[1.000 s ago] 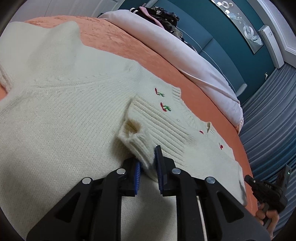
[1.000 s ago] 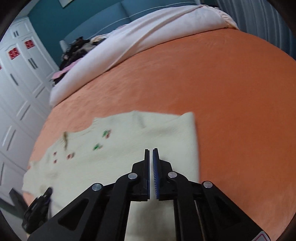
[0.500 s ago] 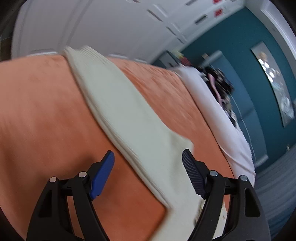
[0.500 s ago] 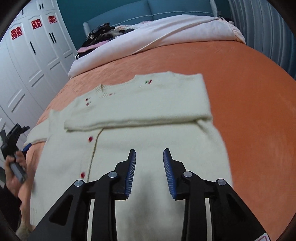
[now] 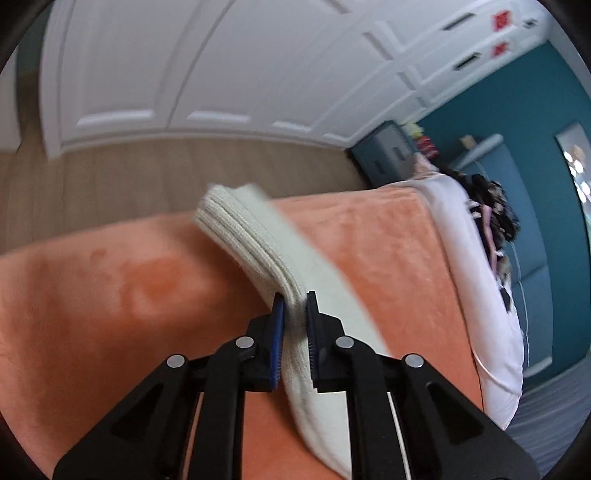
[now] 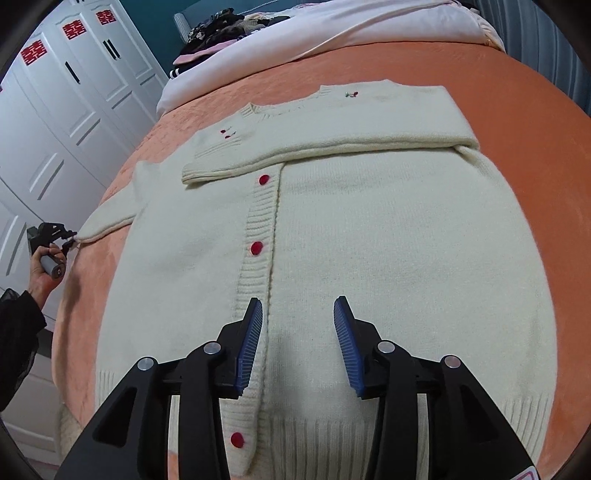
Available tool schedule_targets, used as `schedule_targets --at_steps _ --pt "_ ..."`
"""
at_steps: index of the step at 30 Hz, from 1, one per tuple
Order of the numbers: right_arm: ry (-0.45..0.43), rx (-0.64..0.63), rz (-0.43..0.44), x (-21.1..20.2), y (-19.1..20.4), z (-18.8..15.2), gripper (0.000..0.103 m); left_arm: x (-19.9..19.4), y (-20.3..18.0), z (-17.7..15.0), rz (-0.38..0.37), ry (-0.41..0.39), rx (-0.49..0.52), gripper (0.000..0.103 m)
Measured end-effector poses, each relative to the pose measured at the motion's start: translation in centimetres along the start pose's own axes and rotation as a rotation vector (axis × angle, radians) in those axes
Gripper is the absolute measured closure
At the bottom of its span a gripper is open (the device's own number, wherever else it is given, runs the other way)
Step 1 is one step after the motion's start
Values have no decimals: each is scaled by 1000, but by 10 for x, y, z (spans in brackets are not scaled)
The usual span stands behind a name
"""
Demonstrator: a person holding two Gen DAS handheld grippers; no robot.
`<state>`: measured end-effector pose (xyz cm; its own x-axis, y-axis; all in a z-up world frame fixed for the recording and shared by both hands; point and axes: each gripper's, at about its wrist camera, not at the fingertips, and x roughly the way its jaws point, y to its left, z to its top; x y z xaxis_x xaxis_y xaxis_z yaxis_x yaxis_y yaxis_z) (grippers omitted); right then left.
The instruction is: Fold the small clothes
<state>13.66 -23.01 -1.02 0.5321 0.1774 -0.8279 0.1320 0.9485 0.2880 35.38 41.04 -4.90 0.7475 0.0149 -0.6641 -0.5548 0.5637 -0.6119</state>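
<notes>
Cream knit cardigan point(image 6: 369, 229) lies flat, front up, on the orange bedspread point(image 6: 517, 92), spread out ahead of and beneath the right gripper point(image 6: 298, 345). Red buttons point(image 6: 256, 247) run down the ribbed placket, which passes just inside that gripper's left finger. One sleeve point(image 6: 332, 133) is folded across the chest, far side of the garment from the tool, cuff pointing to the tool's left. Small red embroidery shows near the neckline.

Right gripper: jaws apart and opening, blue pads point(image 6: 347, 343) clear of the knit, nothing clamped. It hovers above the lower body of the cardigan, hem ribbing below the fingers.

Left gripper point(image 5: 294, 314): pads closed tight on the other sleeve point(image 5: 258, 243), pinching a ridge of stacked knit layers. The ribbed cuff end sticks out ahead of the tips, lifted off the bedspread; the rest trails back under the right finger. In the right wrist view the same gripper point(image 6: 55, 236) sits far to the left at the bed edge, held by a hand point(image 6: 40, 273) with a dark sleeve, the sleeve tip pulled out to it.

Beyond the cardigan: a pale pink duvet point(image 6: 332, 33) bunched at the far end of the bed, dark clothes point(image 6: 218, 29) piled on it, white wardrobe doors point(image 6: 55, 110) to the left, teal wall behind. Wood floor point(image 5: 147, 177) visible past the bed edge in the left wrist view.
</notes>
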Motion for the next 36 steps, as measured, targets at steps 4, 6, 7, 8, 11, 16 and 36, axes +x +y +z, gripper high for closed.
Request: schedule_targets --at_steps 4,6,7,8,11,16,36 --pt "-44 40 20 -11 -11 9 62 -75 -112 -21 -213 -123 261 94" --pt "-63 65 25 -13 -19 11 62 -114 -174 -56 -374 -129 383 94" --pt "-69 74 25 -14 -22 11 62 -127 -202 -79 -444 -109 436 94" --pt "-77 87 27 -15 -26 11 62 -137 -229 -107 -510 -70 490 94" --pt "-92 122 30 -19 -40 10 61 -134 -281 -207 -609 88 616 92" --pt "-65 170 0 -13 -75 6 57 -57 -260 -372 -432 389 658 62" --pt "-44 267 166 139 -43 197 92 19 -102 -236 -262 332 -58 88"
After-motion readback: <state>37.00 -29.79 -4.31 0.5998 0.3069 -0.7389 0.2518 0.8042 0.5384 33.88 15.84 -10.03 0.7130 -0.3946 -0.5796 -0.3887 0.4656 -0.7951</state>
